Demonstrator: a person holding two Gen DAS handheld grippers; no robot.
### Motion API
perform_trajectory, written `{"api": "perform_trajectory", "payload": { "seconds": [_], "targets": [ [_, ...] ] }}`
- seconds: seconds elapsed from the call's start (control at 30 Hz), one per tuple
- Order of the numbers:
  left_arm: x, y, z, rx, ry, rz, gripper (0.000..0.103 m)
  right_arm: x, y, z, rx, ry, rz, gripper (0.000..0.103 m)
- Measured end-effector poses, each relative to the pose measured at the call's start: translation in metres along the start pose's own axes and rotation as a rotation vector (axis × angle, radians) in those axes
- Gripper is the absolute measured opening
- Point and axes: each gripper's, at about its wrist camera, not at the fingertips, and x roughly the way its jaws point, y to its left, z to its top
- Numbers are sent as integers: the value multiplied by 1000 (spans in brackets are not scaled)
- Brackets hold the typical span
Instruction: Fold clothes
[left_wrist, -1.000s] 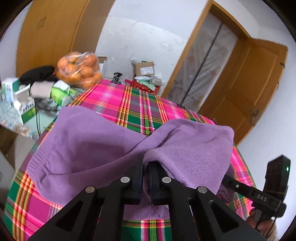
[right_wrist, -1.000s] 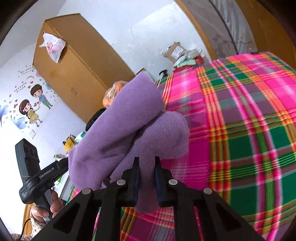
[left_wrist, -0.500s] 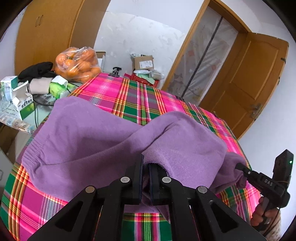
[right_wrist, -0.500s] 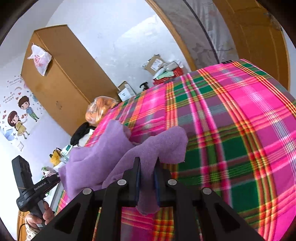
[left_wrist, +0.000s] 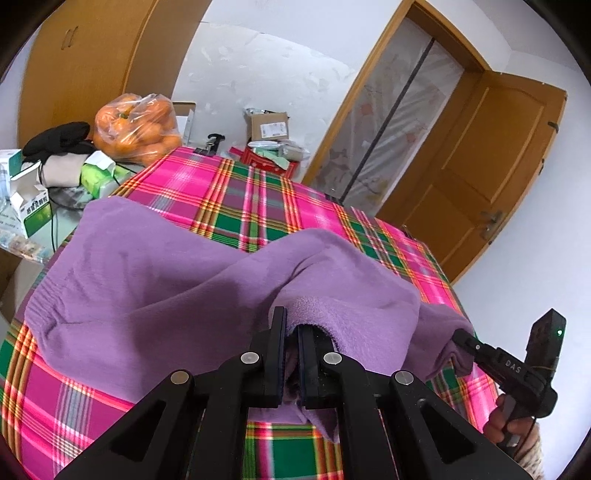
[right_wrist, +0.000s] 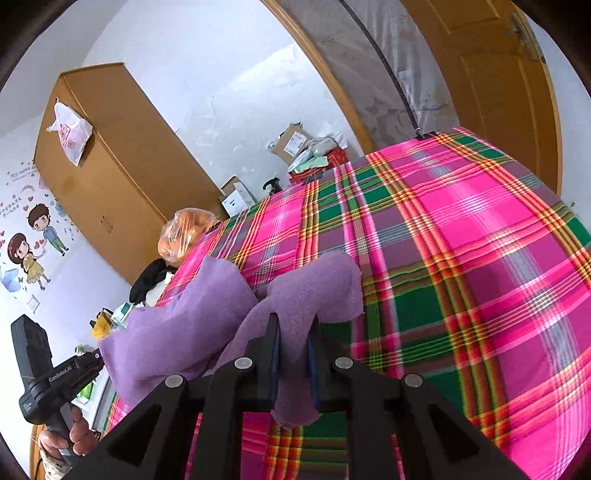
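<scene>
A purple fleece garment (left_wrist: 155, 280) lies spread across the lower centre of the left view, on the plaid-covered tabletop (left_wrist: 255, 206), its long axis running left to right with the ribbed hem at lower left. The left hand-held gripper (left_wrist: 290, 332) pinches a folded edge; the right hand-held gripper (right_wrist: 293, 332) pinches another corner, bunched and lifted. Only the right view shows the broad bare plaid to the right; only the left shows the bag of oranges (left_wrist: 138, 127) beyond the tabletop's far left edge.
</scene>
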Motion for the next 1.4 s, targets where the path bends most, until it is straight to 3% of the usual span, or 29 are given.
{"api": "perform_trajectory", "payload": {
  "seconds": [0.5,1.4],
  "targets": [
    [18,-39,-24,72,103,-62,5,-30,-42,13,37,-50,-65,13],
    [25,-66,-36,152,156,-99,5,-66,-85,32,77,-146,-143,13]
  ]
}}
